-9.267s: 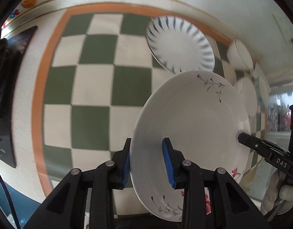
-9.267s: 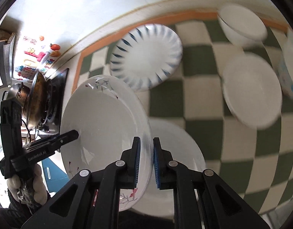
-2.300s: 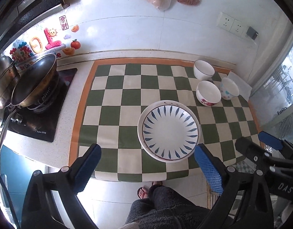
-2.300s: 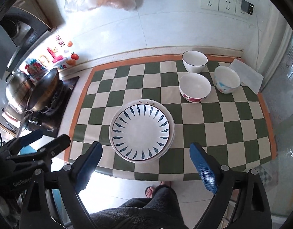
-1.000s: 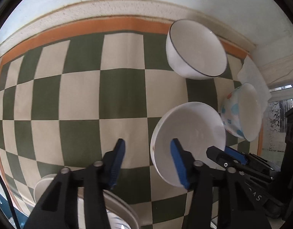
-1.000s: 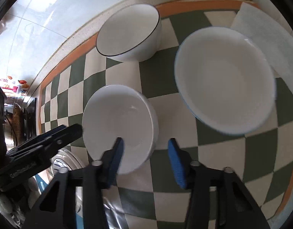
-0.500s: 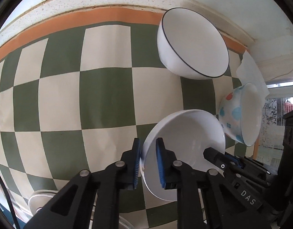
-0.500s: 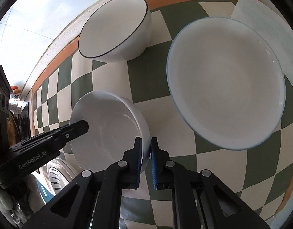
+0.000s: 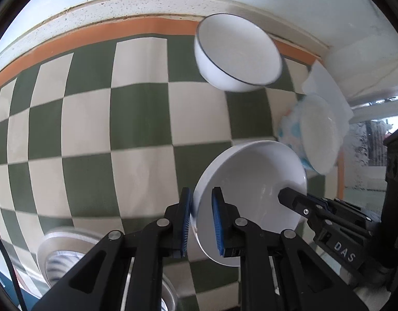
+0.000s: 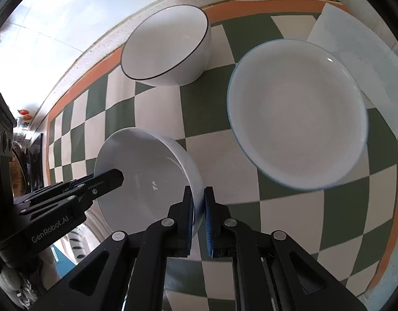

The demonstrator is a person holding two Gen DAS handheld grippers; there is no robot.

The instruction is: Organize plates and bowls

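Both grippers hold one white bowl (image 9: 253,178) above the checked mat. My left gripper (image 9: 201,220) is shut on the bowl's left rim. My right gripper (image 10: 198,207) is shut on its right rim; the bowl (image 10: 144,176) tilts slightly. A black-rimmed white bowl (image 9: 235,54) (image 10: 167,46) stands at the back by the wall. A blue-dotted bowl (image 9: 312,140) (image 10: 297,114) stands to the right. The stacked plates (image 9: 59,256) with the blue-striped one on top lie at the front left.
The green and cream checked mat (image 9: 136,119) with an orange border covers the counter. A white sheet (image 10: 359,49) lies at the mat's back right corner. A stove with a pan (image 10: 20,160) is far left. The wall runs behind.
Both grippers closed on the white bowl's rim about half a second ago. The bowl has since risen off the mat and the view has shifted slightly back.
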